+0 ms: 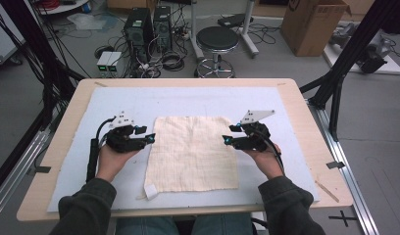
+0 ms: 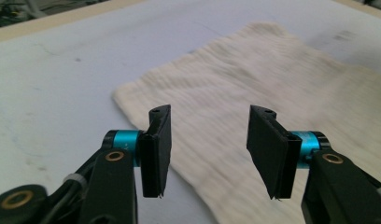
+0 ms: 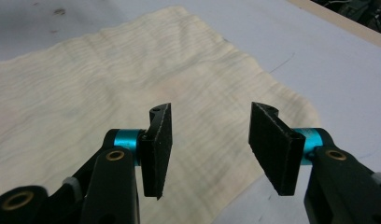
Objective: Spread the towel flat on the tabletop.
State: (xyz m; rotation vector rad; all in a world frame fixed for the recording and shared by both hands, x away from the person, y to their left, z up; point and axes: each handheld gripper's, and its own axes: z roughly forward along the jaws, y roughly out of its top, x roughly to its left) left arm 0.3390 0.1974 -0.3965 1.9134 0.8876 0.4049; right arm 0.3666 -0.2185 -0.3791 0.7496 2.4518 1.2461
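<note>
Cream rectangular woven cloth (image 1: 193, 152) lies flat and spread mid-table on the pale blue mat (image 1: 80, 161), its long axis running from the near edge to the far edge; a small white tag (image 1: 150, 191) sticks out at its near-left corner. Left gripper (image 1: 148, 135) sits just off the cloth's left edge, toward the far-left corner, jaws wide apart and holding nothing. In the left gripper view the cloth (image 2: 272, 93) edge runs between the open jaws, cloth on the inward side. Right gripper (image 1: 227, 134) mirrors it at the right edge, tips over the cloth margin, jaws also spread wide and empty; in the right gripper view the cloth (image 3: 109, 93) edge passes under the gap with its far corner ahead. Each hand is about equally near its own side, so my read is a two-sided pinch of the left and right edges toward the far corners. Beyond the wooden table (image 1: 188, 82): black round stool (image 1: 217, 39), cardboard box (image 1: 311, 24).
</note>
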